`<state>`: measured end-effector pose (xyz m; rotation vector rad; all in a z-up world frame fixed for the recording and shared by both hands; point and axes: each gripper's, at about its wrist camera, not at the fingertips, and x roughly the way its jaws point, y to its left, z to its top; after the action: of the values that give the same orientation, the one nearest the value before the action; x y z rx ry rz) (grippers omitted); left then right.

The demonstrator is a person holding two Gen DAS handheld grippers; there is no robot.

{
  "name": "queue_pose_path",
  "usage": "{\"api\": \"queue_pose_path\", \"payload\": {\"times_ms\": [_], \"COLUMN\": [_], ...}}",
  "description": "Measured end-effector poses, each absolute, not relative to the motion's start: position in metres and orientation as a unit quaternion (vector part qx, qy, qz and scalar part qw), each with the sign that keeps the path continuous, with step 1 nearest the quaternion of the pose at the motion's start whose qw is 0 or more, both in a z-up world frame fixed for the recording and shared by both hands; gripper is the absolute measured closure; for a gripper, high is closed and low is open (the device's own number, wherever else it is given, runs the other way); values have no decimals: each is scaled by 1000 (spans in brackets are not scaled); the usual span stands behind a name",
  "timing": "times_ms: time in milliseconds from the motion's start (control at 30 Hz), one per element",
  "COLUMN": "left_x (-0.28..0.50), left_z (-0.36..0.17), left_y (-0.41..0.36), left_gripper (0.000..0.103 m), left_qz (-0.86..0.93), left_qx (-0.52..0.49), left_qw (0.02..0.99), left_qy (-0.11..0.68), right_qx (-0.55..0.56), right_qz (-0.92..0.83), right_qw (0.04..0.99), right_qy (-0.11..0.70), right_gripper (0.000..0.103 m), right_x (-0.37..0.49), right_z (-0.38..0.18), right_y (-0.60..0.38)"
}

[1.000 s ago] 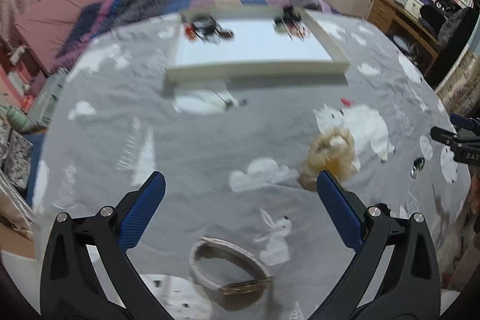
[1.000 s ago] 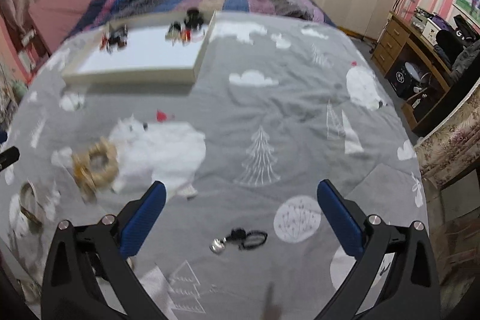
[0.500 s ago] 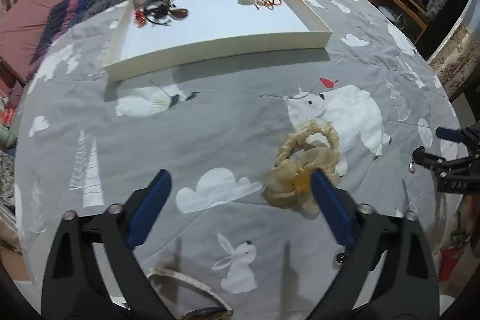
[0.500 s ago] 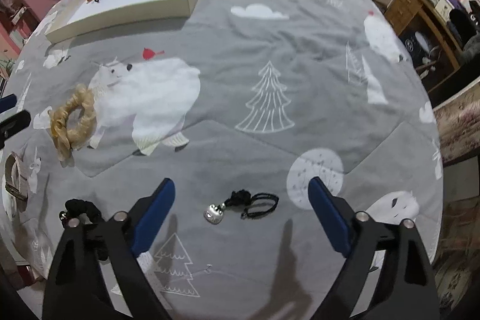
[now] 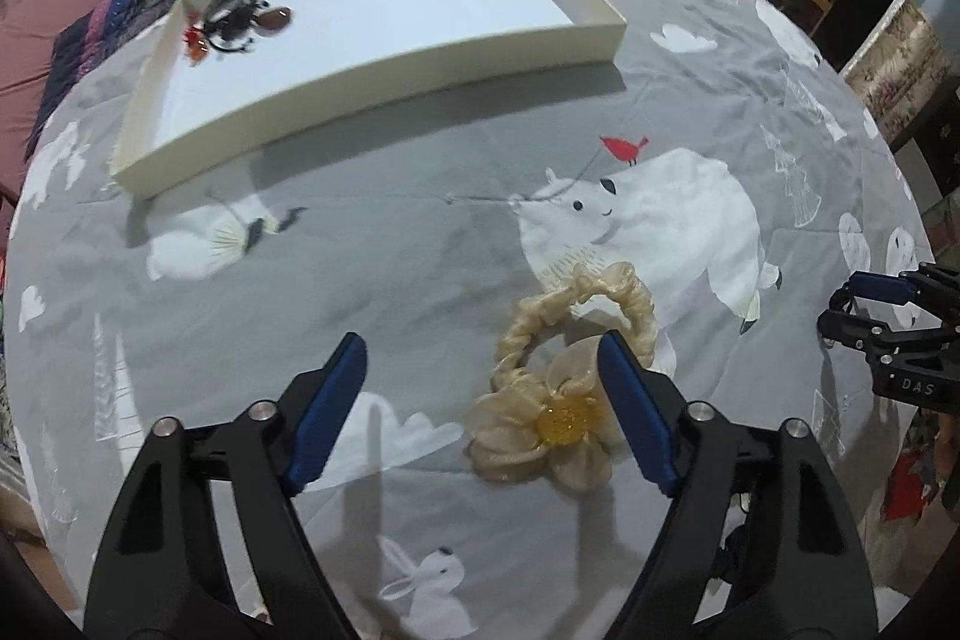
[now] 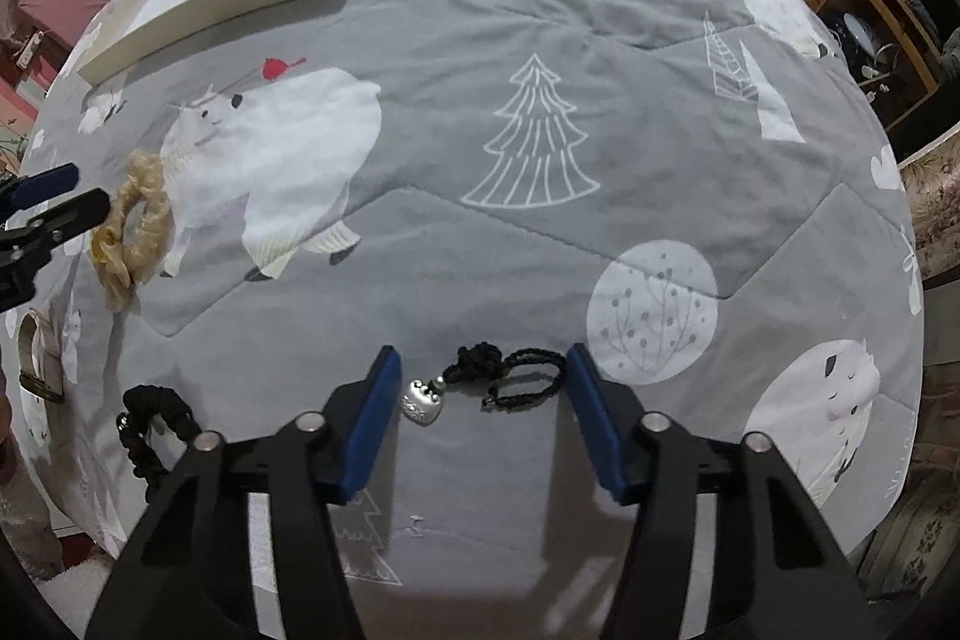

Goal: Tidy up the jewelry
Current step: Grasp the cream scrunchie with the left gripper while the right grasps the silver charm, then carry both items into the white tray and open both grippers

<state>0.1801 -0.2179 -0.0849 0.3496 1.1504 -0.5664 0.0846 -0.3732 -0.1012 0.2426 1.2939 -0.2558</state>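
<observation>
Left gripper (image 5: 483, 361) wide open, empty. Scrunchie (image 5: 567, 370) on quilt (image 5: 390, 244), at 3 o'clock of the gap, under the right finger; long axis 12–6.

Right gripper (image 6: 479, 375) wide open, empty, straddling cord charm (image 6: 480, 382), axis 3–9.

Tray (image 5: 372, 82) at 12. Contact unclear.

the gray quilt (image 6: 540, 58) lies open between the two grippers and the white tray (image 5: 384, 58), with nothing standing on that stretch. the tray's low wall rims its far clusters of trinkets. near the left gripper (image 5: 483, 370) the cream flower scrunchie (image 5: 564, 376) sits just inside its right finger. the black cord with heart charm (image 6: 480, 382) lies between the right gripper's (image 6: 480, 388) spread fingers; a black scrunchie (image 6: 150, 430) and a strap (image 6: 39, 358) lie off to its left.
</observation>
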Motion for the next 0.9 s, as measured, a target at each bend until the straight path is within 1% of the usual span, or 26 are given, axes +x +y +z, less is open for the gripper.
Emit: {"api": "queue_pose_path", "payload": {"times_ms": [100, 167, 233, 333, 367, 400, 467, 500, 533, 567, 633, 900], "left_x": [184, 187, 188, 187, 186, 185, 184, 184, 185, 185, 186, 186], "left_z": [-93, -98, -100, -103, -103, -103, -102, -101, -101, -101, -100, -90], "left_y": [-223, -223, -221, -220, -221, -220, -220, -219, -217, -216, -213, -202], "left_gripper": [30, 33, 36, 43, 51, 68, 85, 90, 93, 95, 96, 98], "left_qz": [-259, -260, -263, -265, -265, -263, -256, -261, -263, -264, -266, -283], "left_qx": [169, 167, 164, 166, 169, 173, 185, 181, 179, 179, 173, 151], "left_qw": [784, 780, 777, 777, 779, 780, 782, 779, 778, 777, 777, 782], "left_qy": [538, 544, 548, 547, 543, 540, 538, 540, 542, 543, 544, 534], "right_qx": [111, 109, 110, 109, 107, 104, 98, 95, 92, 90, 90, 103], "right_qz": [-118, -120, -118, -116, -115, -113, -108, -107, -104, -102, -97, -90], "right_qw": [783, 784, 786, 789, 791, 793, 796, 798, 800, 802, 806, 821], "right_qy": [600, 600, 598, 594, 591, 590, 587, 586, 584, 582, 577, 554], "right_gripper": [51, 58, 63, 67, 71, 73, 81, 83, 86, 90, 92, 93], "right_x": [85, 85, 84, 84, 82, 82, 82, 83, 84, 84, 87, 97], "right_z": [-103, -102, -102, -104, -103, -103, -103, -103, -103, -103, -102, -93], "right_y": [-372, -371, -370, -370, -370, -369, -366, -365, -364, -363, -364, -370]}}
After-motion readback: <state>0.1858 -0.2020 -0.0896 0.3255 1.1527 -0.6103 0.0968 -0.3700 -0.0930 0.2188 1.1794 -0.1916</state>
